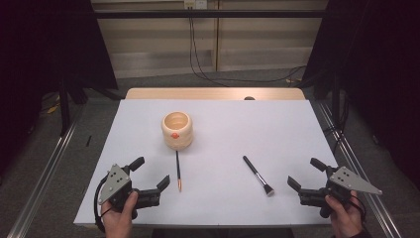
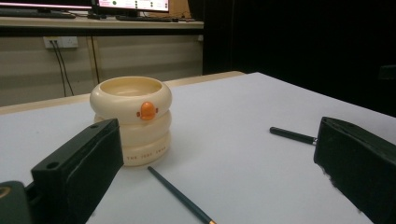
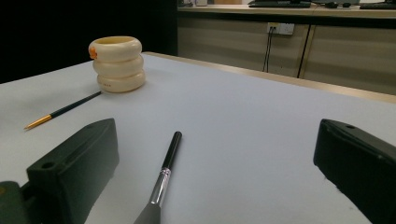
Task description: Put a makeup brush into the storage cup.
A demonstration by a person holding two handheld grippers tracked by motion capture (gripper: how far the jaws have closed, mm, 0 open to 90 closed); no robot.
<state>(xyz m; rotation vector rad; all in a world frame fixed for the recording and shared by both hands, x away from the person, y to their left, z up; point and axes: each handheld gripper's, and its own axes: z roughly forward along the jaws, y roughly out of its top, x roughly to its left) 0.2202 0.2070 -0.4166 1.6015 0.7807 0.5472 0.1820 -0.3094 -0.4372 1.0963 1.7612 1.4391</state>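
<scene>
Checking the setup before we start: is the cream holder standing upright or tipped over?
Upright. The cream holder stands on its base on the table, its open mouth facing up; the thin brush lies beside it.

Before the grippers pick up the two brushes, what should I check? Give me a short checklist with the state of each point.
1. Left gripper open: ok.
2. Right gripper open: ok.
3. Thin brush lies free on the table, beside the cup: ok.
4. Thick brush lies free, apart from other things: ok.
5. Cup upright, mouth open: ok.
6. Cup empty inside: cannot tell.
</scene>
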